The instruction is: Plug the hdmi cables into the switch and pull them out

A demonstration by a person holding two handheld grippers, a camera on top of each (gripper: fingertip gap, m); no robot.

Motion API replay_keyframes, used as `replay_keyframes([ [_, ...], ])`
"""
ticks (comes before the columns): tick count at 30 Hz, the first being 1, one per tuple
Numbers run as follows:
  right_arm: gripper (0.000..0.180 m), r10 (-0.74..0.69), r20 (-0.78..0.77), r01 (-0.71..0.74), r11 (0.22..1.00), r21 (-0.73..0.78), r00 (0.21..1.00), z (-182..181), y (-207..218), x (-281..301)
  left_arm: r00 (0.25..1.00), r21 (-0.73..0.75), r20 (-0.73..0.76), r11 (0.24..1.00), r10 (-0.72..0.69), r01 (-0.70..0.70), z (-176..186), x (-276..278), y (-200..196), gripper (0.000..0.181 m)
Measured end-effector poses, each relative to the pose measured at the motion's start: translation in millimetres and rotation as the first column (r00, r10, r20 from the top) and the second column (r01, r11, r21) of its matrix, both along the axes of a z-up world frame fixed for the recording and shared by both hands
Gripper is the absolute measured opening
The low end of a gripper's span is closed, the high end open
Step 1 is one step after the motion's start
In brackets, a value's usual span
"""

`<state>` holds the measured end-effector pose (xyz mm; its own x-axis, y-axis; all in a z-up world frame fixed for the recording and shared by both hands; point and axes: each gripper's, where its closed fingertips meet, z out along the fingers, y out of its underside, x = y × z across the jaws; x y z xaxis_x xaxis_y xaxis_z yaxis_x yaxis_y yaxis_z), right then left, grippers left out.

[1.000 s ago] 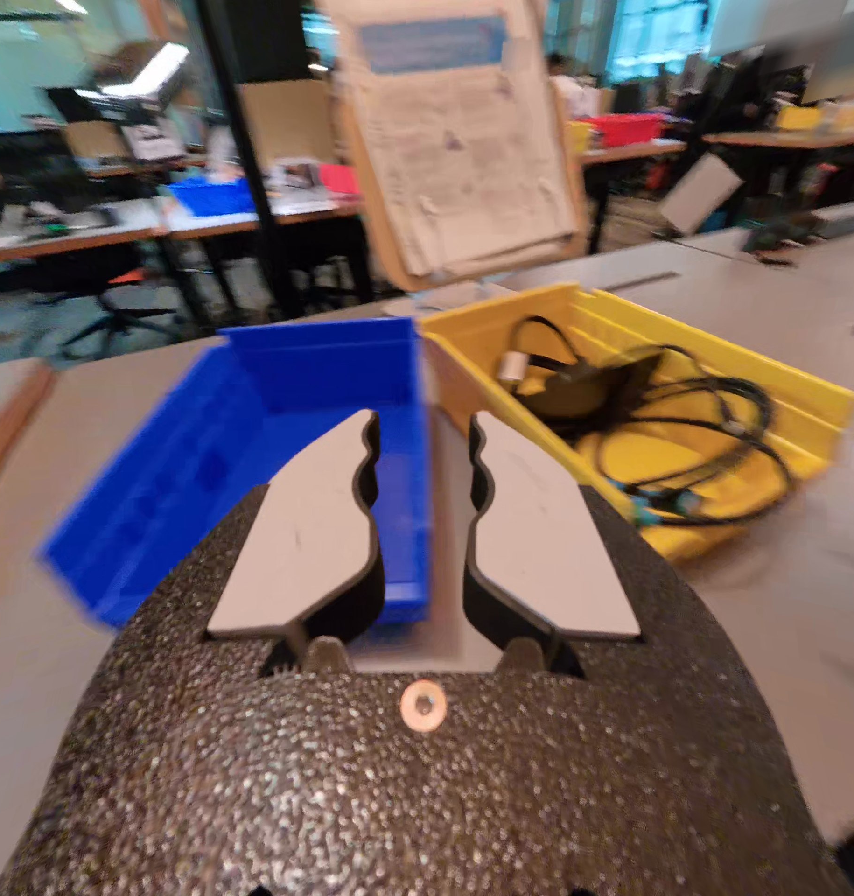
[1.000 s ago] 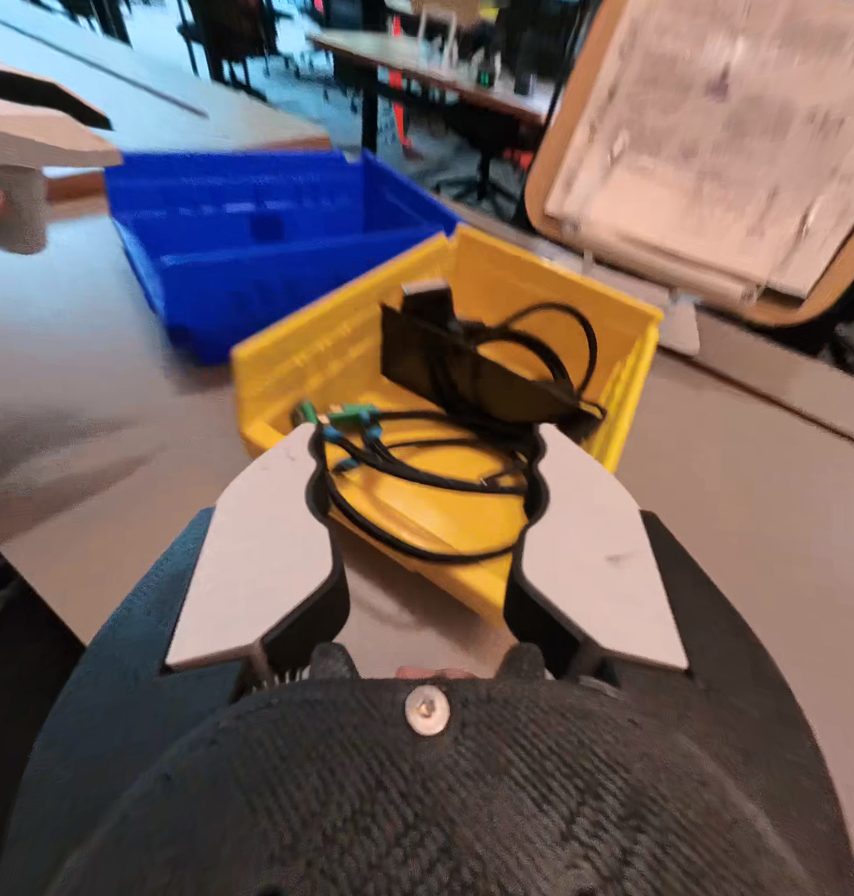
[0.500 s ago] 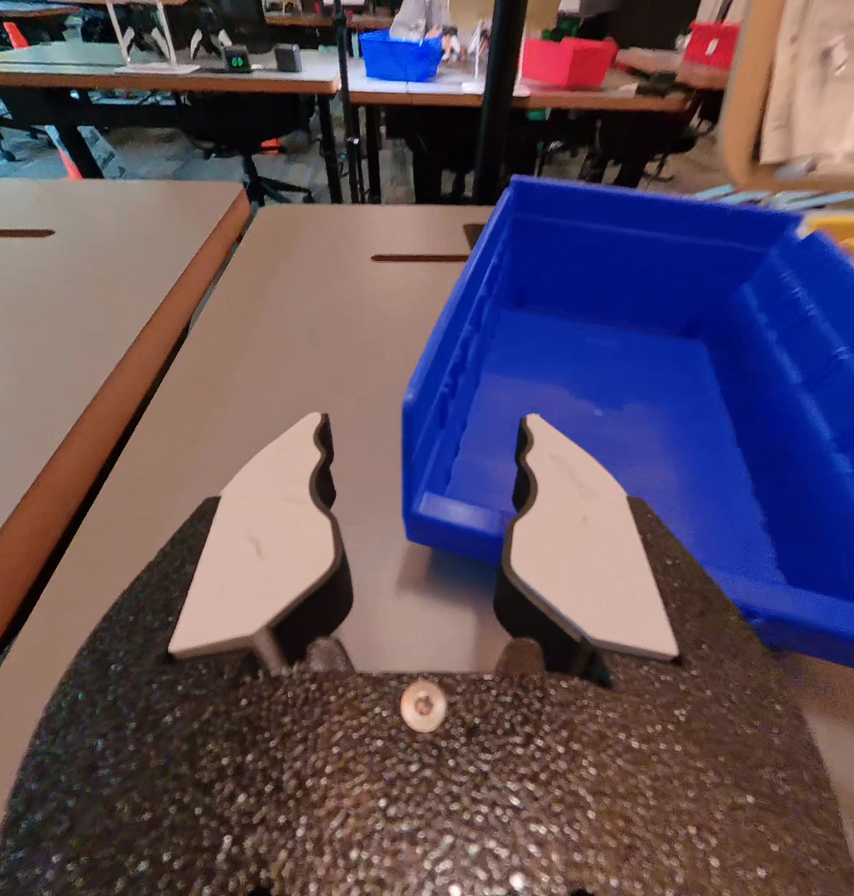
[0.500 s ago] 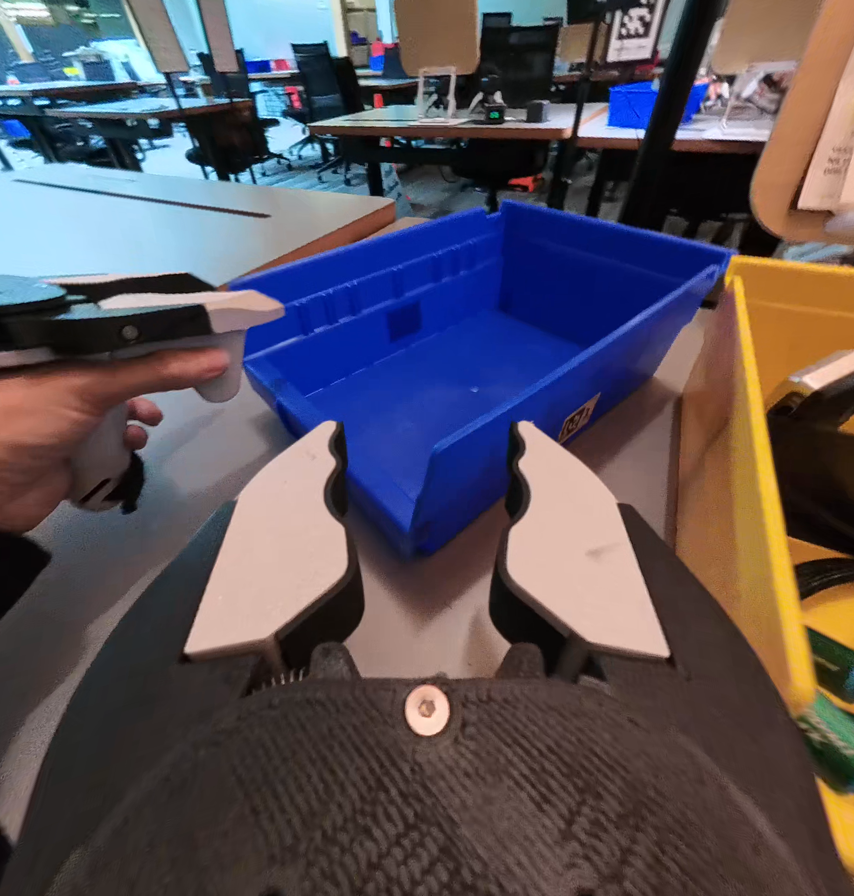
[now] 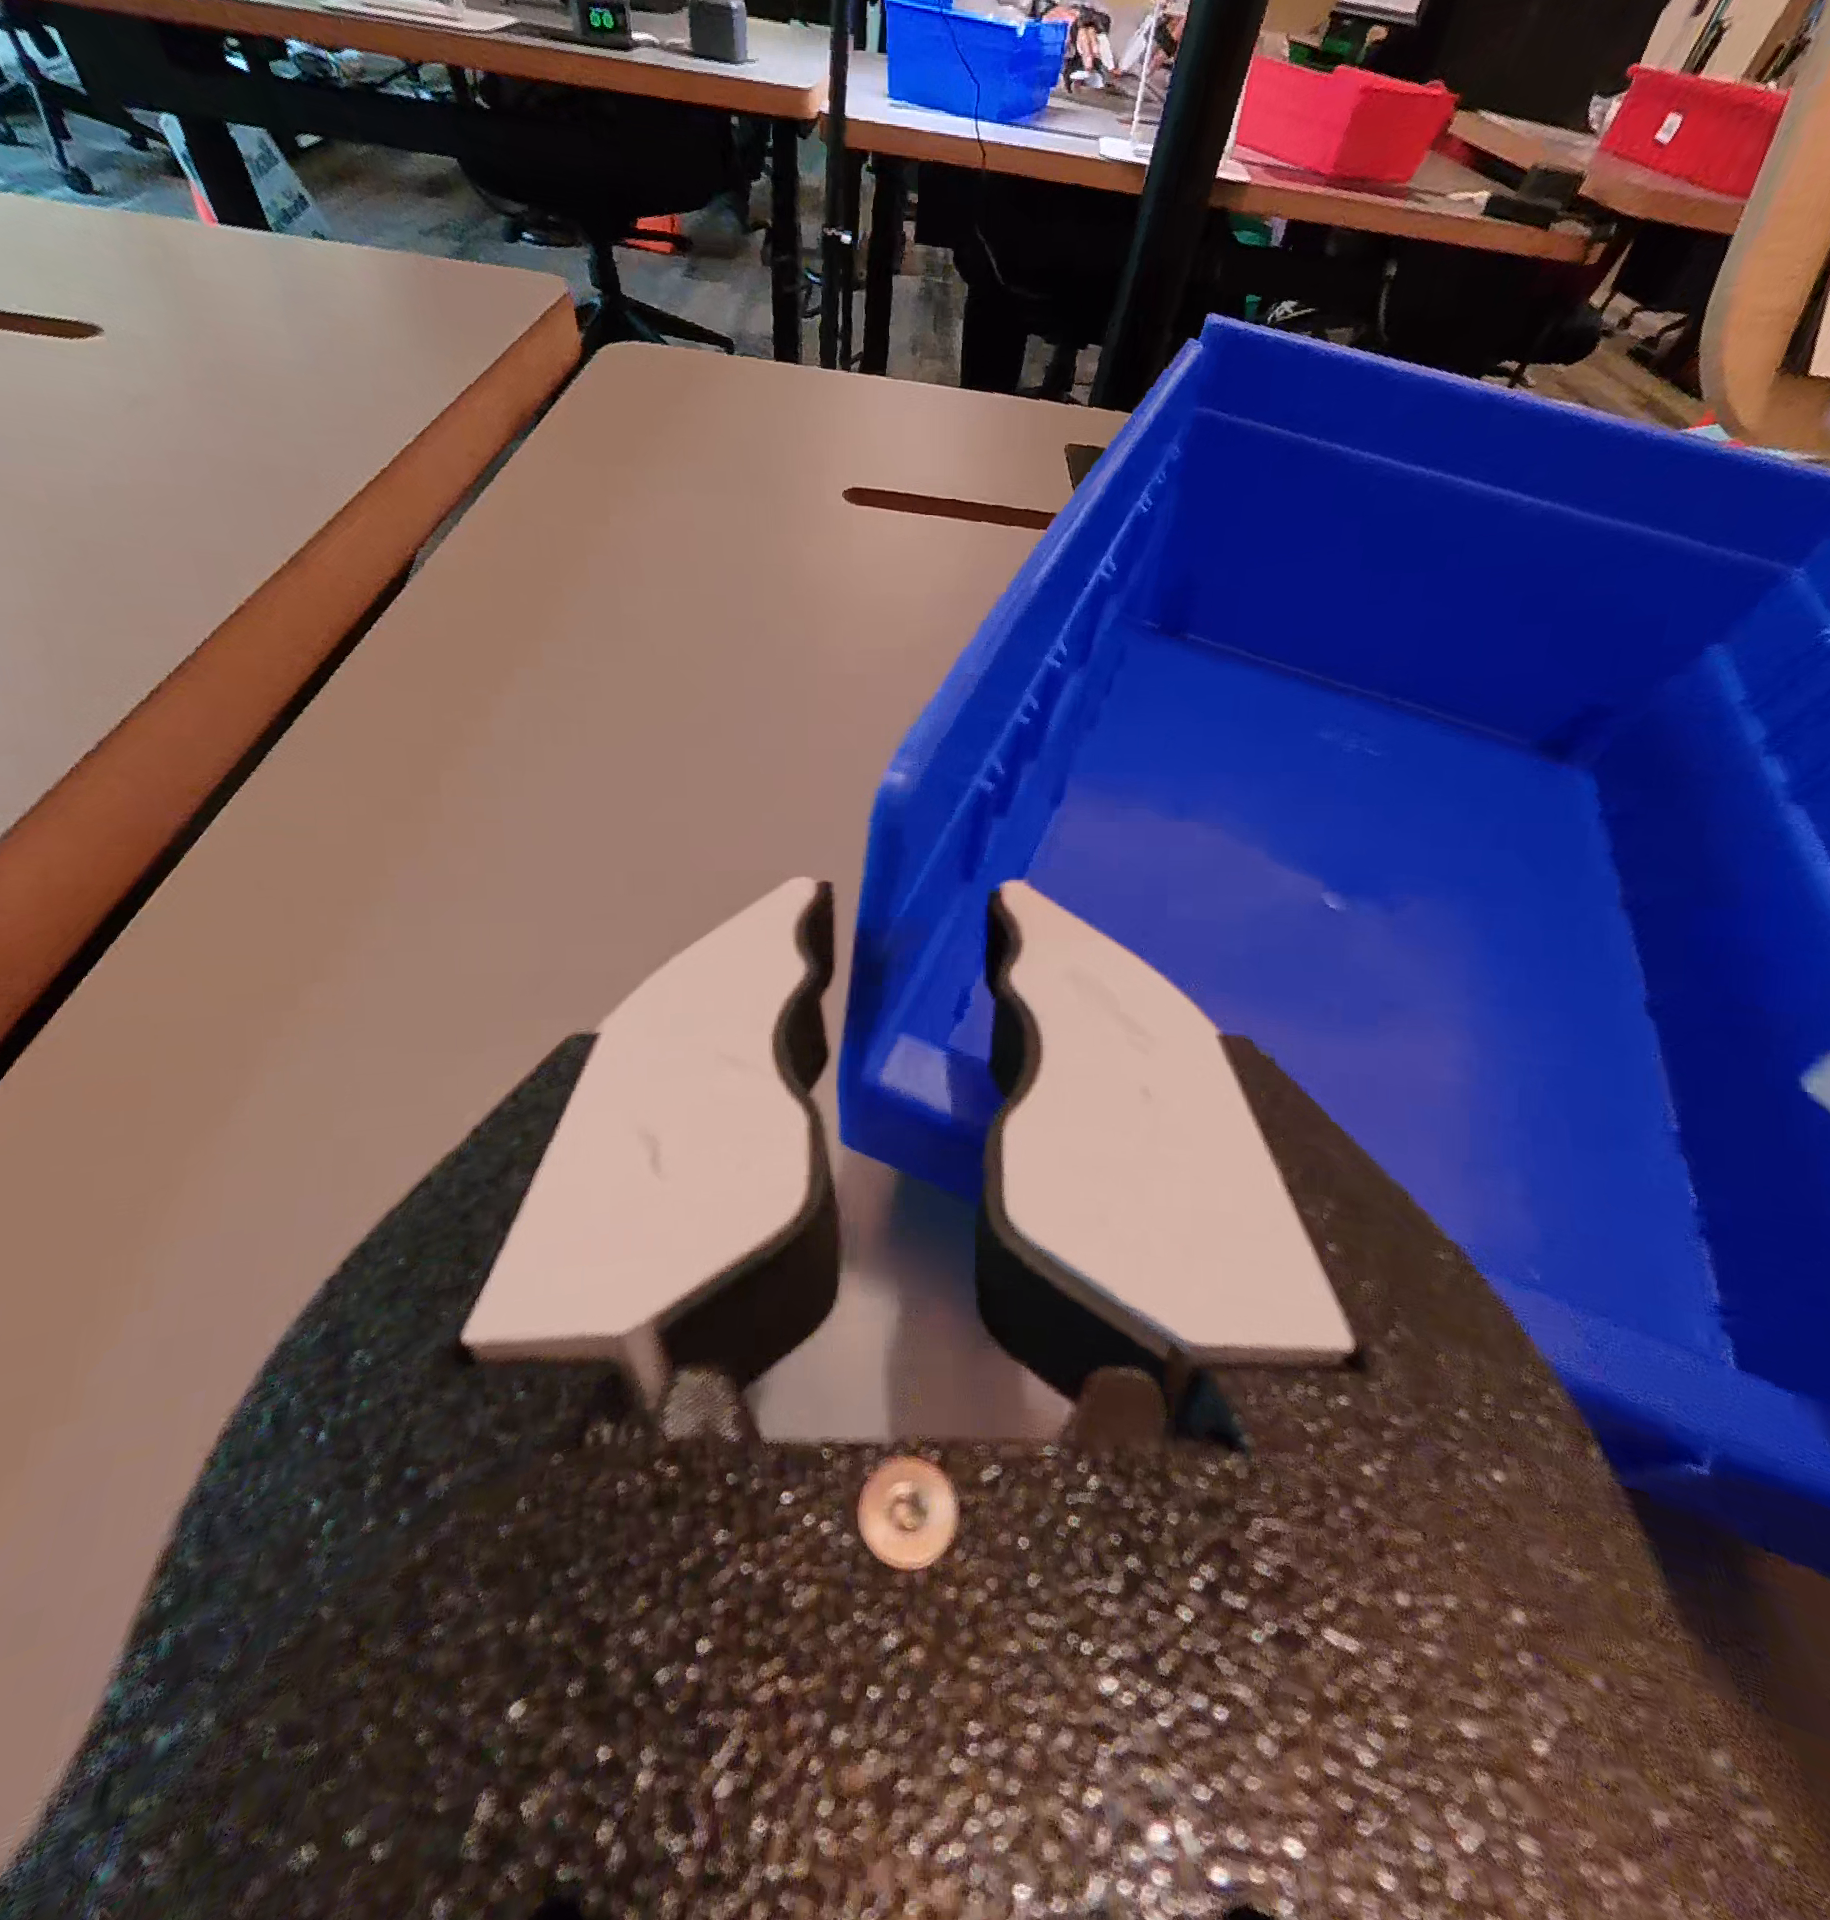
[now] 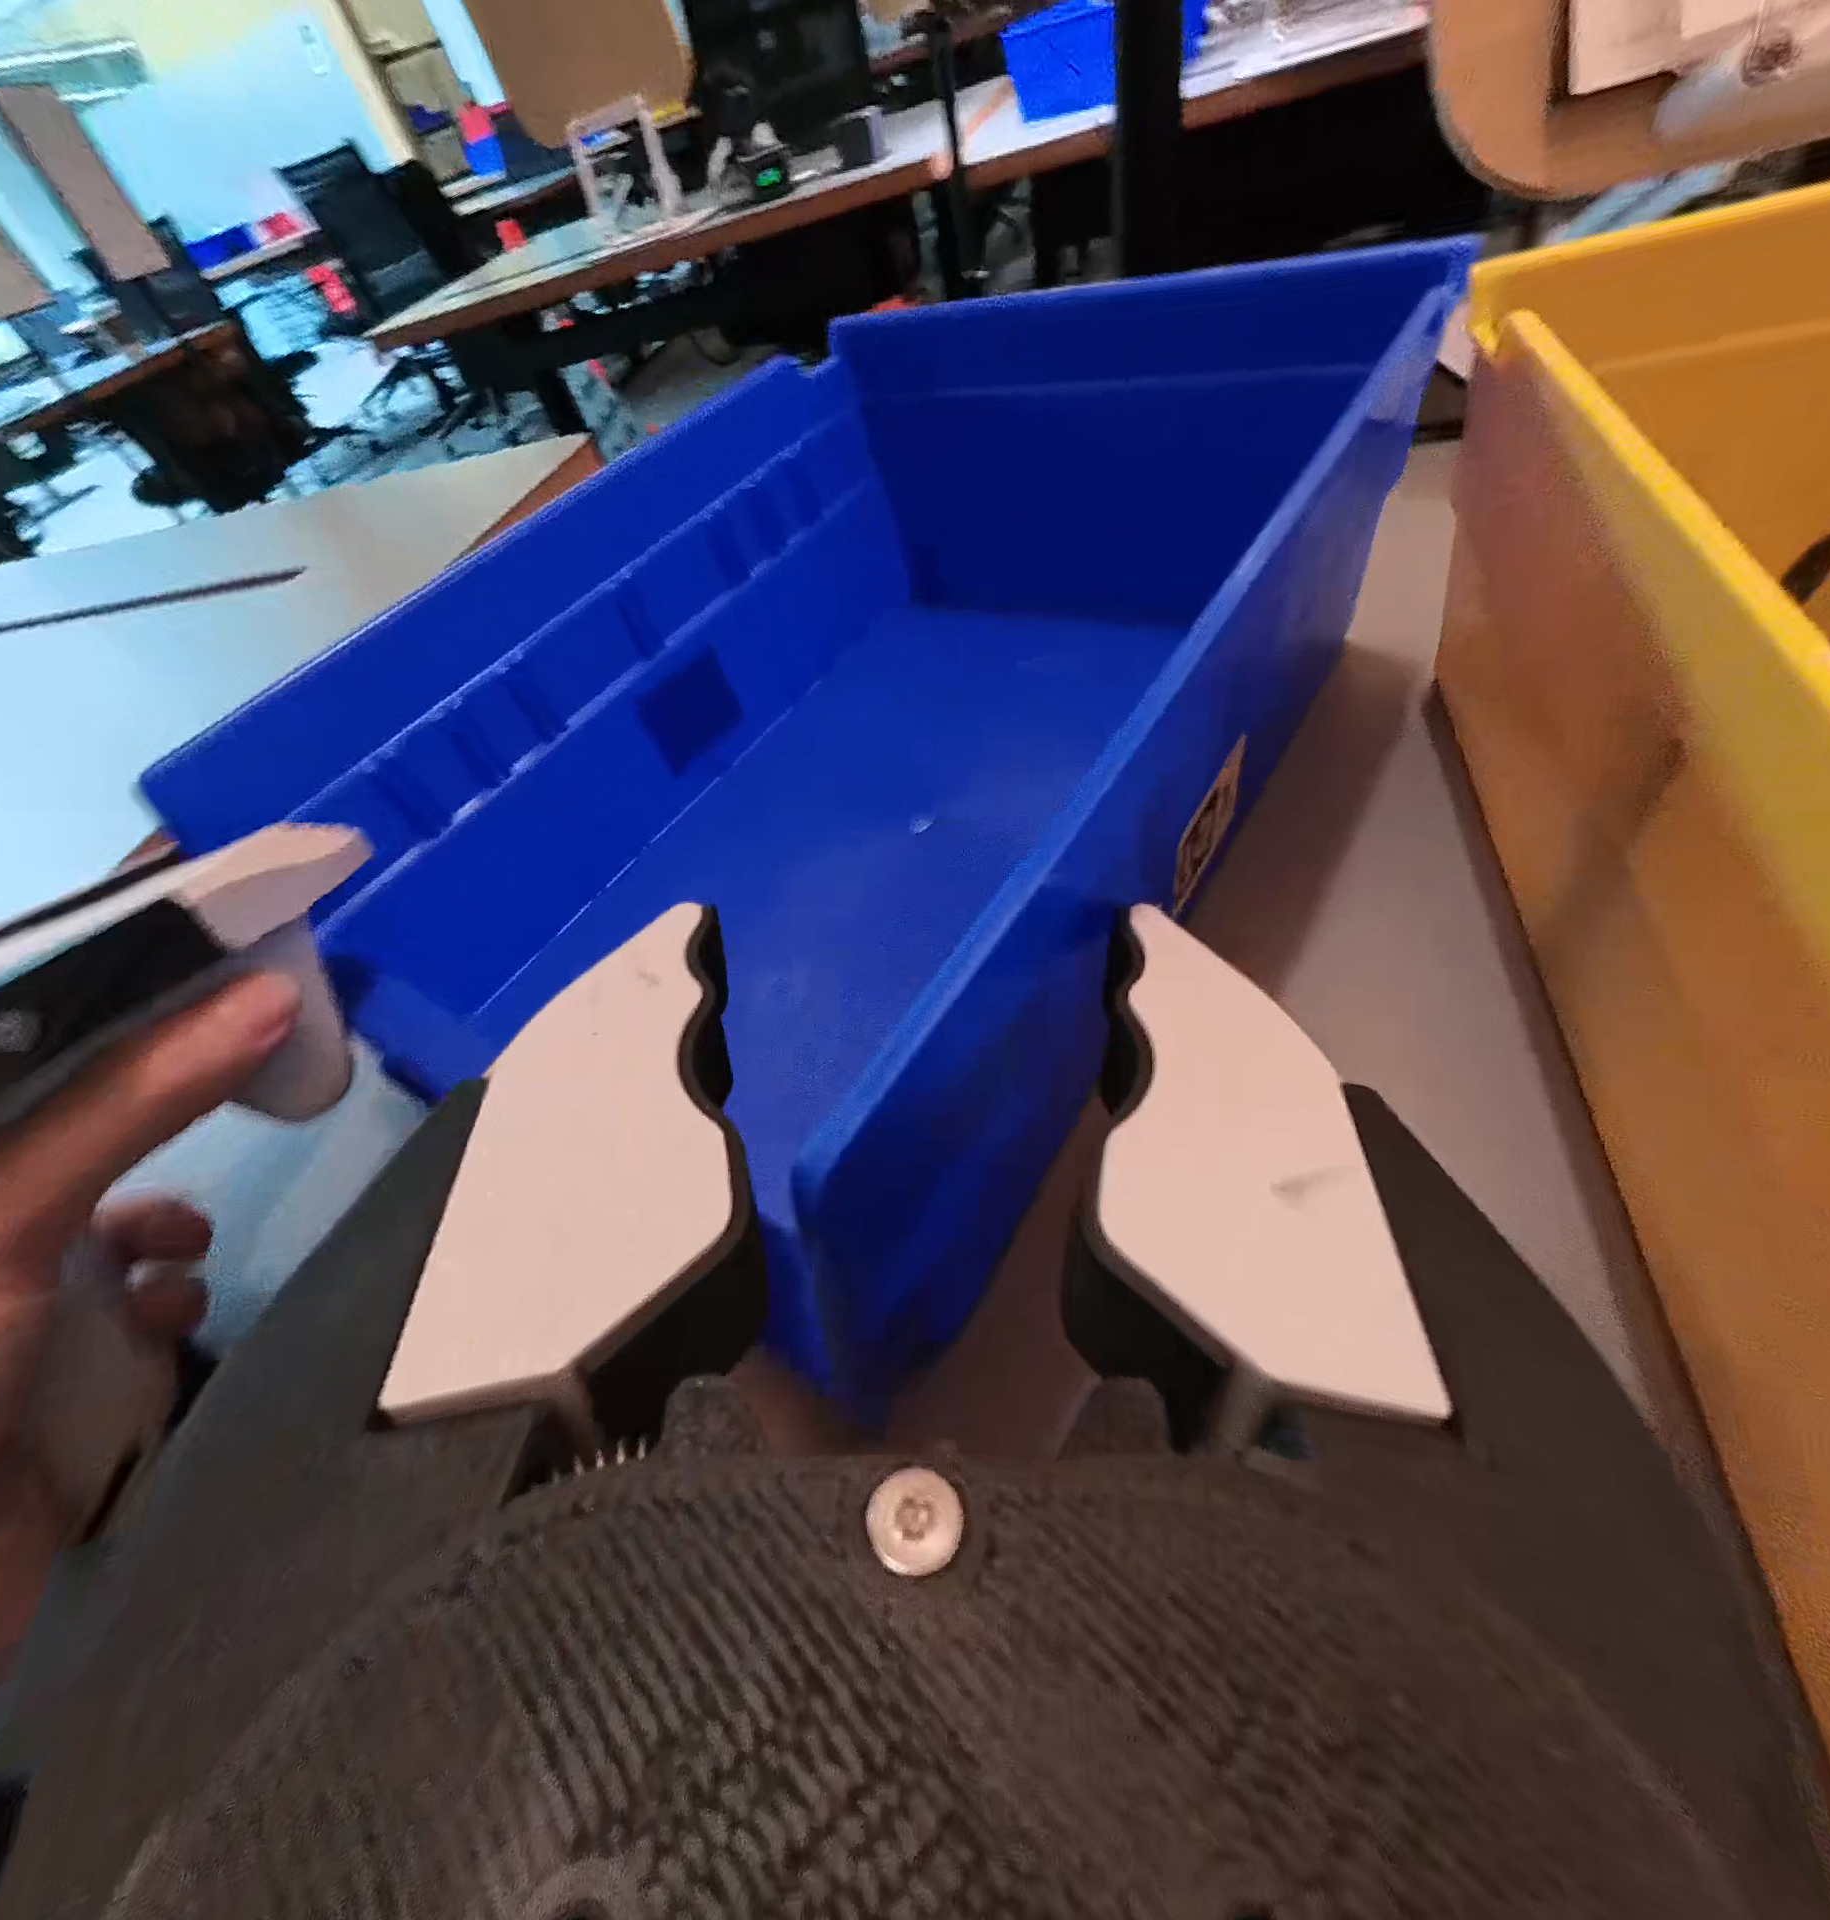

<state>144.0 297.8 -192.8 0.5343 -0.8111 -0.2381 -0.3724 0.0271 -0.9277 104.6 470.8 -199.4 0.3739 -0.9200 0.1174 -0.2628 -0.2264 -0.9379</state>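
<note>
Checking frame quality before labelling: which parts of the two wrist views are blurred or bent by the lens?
Left wrist view: blue bin smeared at its right side, table edges bowed. Right wrist view: hand and yellow bin blurred, right gripper fingers sharp.

Both wrist views close, looking down along fingers, sharing the blue bin [image 5: 1410, 935] [image 6: 890, 831] from opposite front corners.
</note>
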Motion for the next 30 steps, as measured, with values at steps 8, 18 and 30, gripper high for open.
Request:
replay_keyframes([
  [8, 0.026, -0.105, 0.057, 0.111, 0.987, -0.115, 0.993, -4, -13, 34, 0.978, 0.123, 0.049, 0.971, 0.202, -0.206, 13, -27, -8, 0.012],
  [18, 0.010, 0.078, 0.226, -0.094, 0.994, 0.058, 0.971, 83, -39, 15, 0.881, 0.306, 0.406, 0.873, 0.241, -0.380, 146, -101, -85, 0.006],
  [30, 0.005, -0.135, 0.492, 0.121, 0.991, 0.061, 0.860, 213, -271, 74, 0.856, 0.294, 0.507, 0.954, -0.103, -0.059, 194, -10, -288, 0.003],
])
